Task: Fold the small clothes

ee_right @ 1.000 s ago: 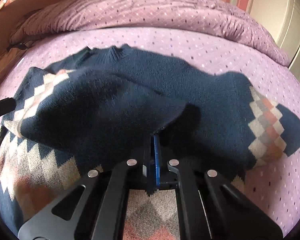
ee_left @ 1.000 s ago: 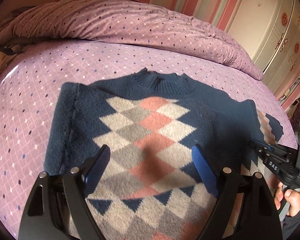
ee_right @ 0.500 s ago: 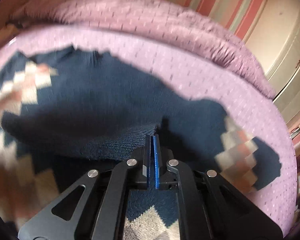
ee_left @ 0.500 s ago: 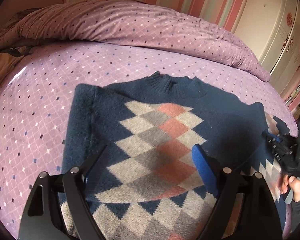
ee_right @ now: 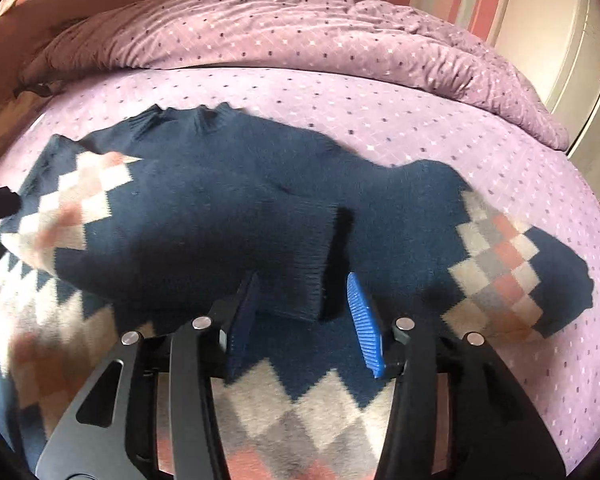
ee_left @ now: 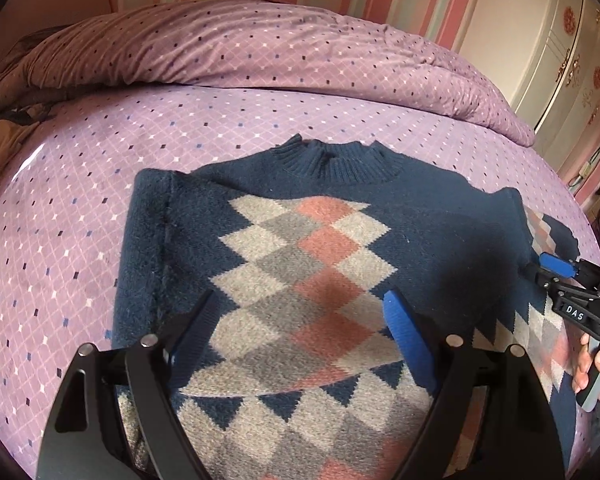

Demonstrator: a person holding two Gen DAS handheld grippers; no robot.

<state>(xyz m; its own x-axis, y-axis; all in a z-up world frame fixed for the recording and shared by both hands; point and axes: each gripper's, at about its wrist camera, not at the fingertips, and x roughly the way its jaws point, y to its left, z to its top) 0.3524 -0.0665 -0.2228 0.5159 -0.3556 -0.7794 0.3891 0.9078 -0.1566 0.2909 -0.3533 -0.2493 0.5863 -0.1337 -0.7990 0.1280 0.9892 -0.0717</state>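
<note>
One rumpled duvet (ee_left: pixel 284 48) behind sweater (ee_left: pixel 300 264); path clear.

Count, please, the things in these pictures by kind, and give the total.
Sweater: 1
Folded duvet: 1
Bed sheet: 1
Claws: 2, left claw and right claw
Total: 5

The navy knitted sweater with grey and salmon diamonds (ee_left: pixel 300 264) runs off the bottom edge in both wrist views, hem unseen. Its folded sleeve (ee_right: pixel 204 248) covers part of the chest pattern. Motion blur smears the diamonds at left in the right wrist view. A person's hand (ee_left: pixel 598 368) is cropped at the right edge.
</note>
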